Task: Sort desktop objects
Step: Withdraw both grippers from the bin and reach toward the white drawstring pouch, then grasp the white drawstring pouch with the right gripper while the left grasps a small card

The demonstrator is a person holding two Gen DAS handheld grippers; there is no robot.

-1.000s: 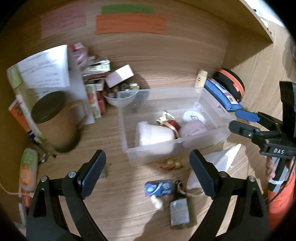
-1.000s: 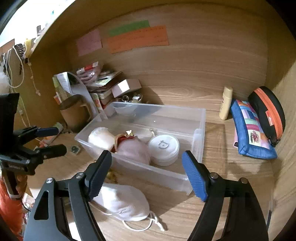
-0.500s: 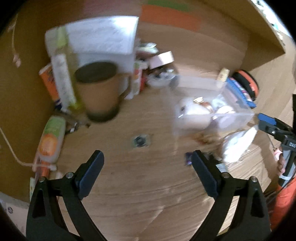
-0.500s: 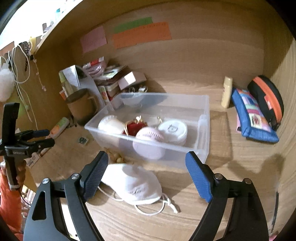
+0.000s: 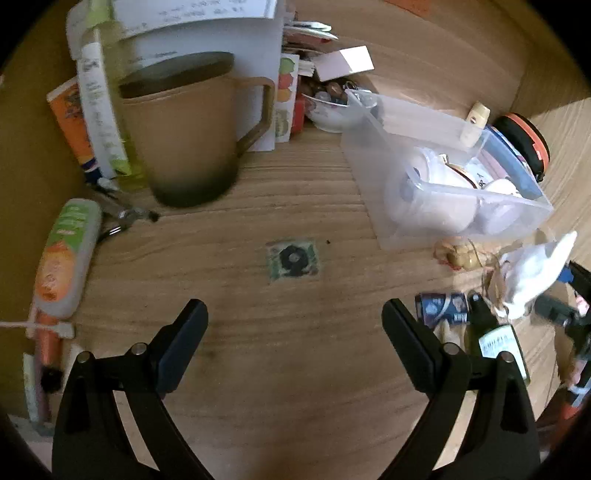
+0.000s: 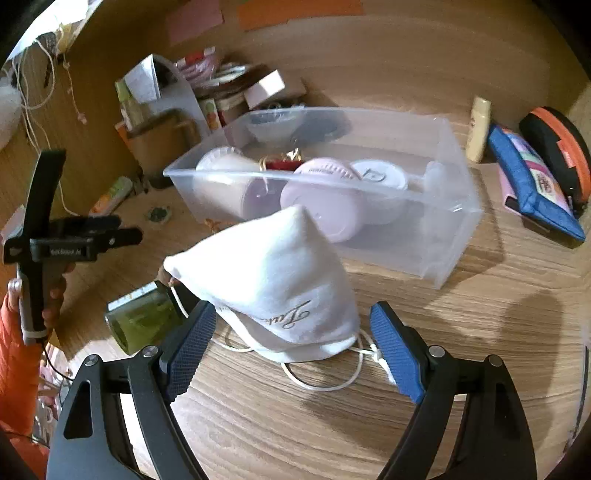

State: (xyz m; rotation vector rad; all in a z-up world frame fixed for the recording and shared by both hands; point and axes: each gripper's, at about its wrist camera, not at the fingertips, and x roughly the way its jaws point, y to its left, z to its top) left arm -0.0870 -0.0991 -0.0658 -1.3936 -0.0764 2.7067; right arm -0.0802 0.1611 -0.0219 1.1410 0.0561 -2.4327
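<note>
Pouch (image 6: 280, 280) lettering shows only to the right gripper (image 6: 291, 343); left gripper (image 5: 295, 332) faces a sachet (image 5: 293, 259); both jaws open.

I'm working at a cluttered home desk: a wooden desktop (image 5: 258, 369) set in a wood-panelled alcove, with a brown mug (image 5: 184, 136), sticky notes (image 6: 299, 11), pencil cases (image 6: 532, 184) and toiletry jars.

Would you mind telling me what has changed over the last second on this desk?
The left claw swung leftward, away from the clear bin, and now hangs open over the small green square packet near the brown mug. The right claw dropped closer to the white drawstring pouch, straddling it while open. The bin's contents, the blue pencil case and the green bottle stayed put.
</note>
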